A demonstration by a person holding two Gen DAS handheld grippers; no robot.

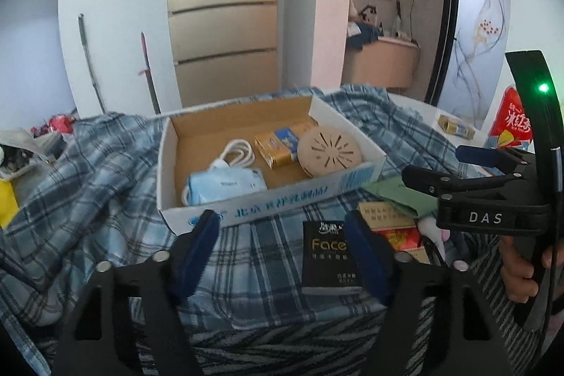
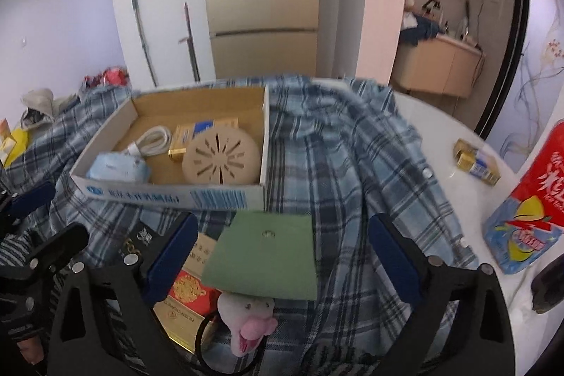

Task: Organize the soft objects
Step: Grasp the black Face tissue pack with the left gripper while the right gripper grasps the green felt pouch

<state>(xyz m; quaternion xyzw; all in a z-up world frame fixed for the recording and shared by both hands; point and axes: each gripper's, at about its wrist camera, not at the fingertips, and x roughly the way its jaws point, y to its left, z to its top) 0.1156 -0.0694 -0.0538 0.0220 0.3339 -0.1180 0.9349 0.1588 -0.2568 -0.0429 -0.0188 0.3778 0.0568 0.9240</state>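
A shallow cardboard box (image 1: 282, 199) (image 2: 225, 196) sits on a blue plaid shirt (image 1: 88, 182) (image 2: 352, 157). It holds a blue tissue pack (image 1: 225, 185) (image 2: 116, 168), a white cable (image 1: 239, 152), a gold carton (image 1: 278, 147) and a round tan disc (image 1: 329, 152) (image 2: 220, 159). My left gripper (image 1: 282, 249) is open and empty just before the box, beside a black "Face" pack (image 1: 329, 256). My right gripper (image 2: 282, 256) is open over a green pouch (image 2: 268, 256), with a small pink and white plush toy (image 2: 250, 319) below. The right gripper also shows in the left wrist view (image 1: 469, 171).
Red and gold packets (image 2: 187, 295) lie under the green pouch. A red and blue snack bag (image 2: 528, 199) and a small gold carton (image 2: 476, 161) sit on the white table (image 2: 440, 136) at right. Clutter lies far left.
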